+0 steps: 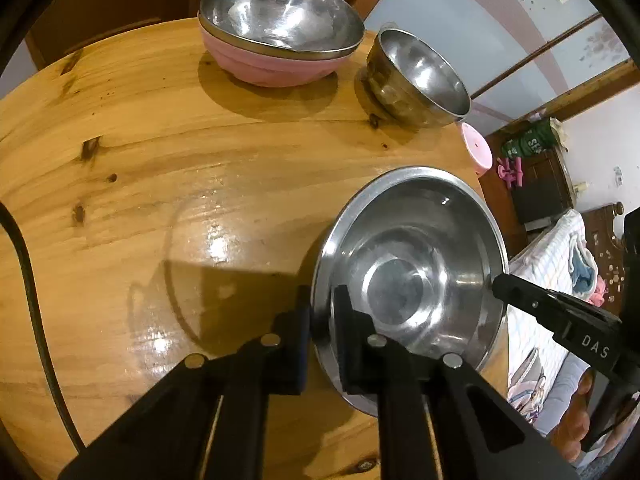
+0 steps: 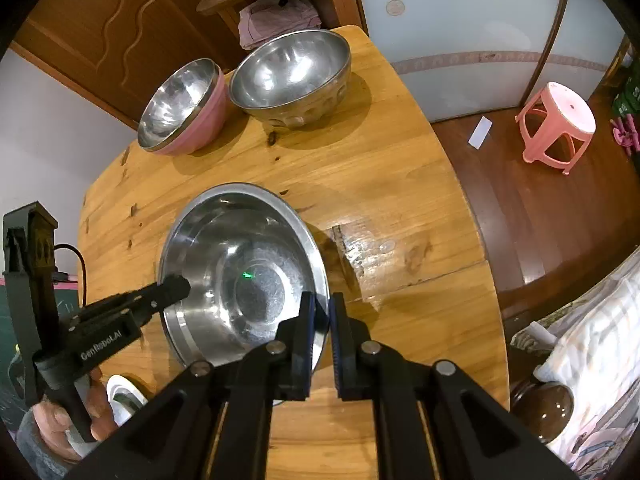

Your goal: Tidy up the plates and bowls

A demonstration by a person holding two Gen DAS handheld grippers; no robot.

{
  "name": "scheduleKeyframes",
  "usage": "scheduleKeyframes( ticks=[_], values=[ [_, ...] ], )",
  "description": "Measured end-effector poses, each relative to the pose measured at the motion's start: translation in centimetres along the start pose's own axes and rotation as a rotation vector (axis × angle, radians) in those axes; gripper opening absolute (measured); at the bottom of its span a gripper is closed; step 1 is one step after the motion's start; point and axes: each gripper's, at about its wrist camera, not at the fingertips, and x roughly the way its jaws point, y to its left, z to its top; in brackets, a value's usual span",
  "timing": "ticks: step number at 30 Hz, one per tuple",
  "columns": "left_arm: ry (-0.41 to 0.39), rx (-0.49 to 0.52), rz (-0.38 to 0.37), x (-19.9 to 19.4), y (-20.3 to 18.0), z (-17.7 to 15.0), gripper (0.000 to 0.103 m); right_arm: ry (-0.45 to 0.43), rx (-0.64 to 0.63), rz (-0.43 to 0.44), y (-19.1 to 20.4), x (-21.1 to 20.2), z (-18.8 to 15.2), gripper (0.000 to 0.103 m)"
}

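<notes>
both grippers, left (image 1: 322, 316) and right (image 2: 322, 320), pinch the steel basin's (image 2: 240, 248) opposite rims.

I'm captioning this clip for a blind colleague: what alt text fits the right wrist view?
Both grippers clamp opposite rims of a wide steel basin on a wooden table: the right gripper near, the left gripper on the left. Behind stand a pink-sided steel bowl and a dimpled steel bowl.
</notes>
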Motion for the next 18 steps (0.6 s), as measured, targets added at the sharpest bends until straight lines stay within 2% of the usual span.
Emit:
scheduleKeyframes(
  ticks=[5, 9, 13, 18],
  values=[
    [-0.020, 0.008, 0.003, -1.9, -0.9, -0.4, 0.008, 0.001, 0.010, 0.000, -0.1, -0.7, -0.5, 0.007],
    [-0.043, 0.022, -0.010, -5.0, -2.1, -1.4, 0.007, -0.014, 0.011, 0.020, -0.1, -2.4, -1.6, 0.008],
    [-0.070, 0.064, -0.026, -8.6, -3.7, -3.4, 0.007, -0.035, 0.006, 0.029, 0.1, -4.8, -3.4, 0.008],
    [-0.066, 0.080, -0.034, -10.9, -5.0, -6.5, 0.007, -0.056, 0.003, 0.039, 0.2, -7.5, -6.8, 0.008]
  ],
)
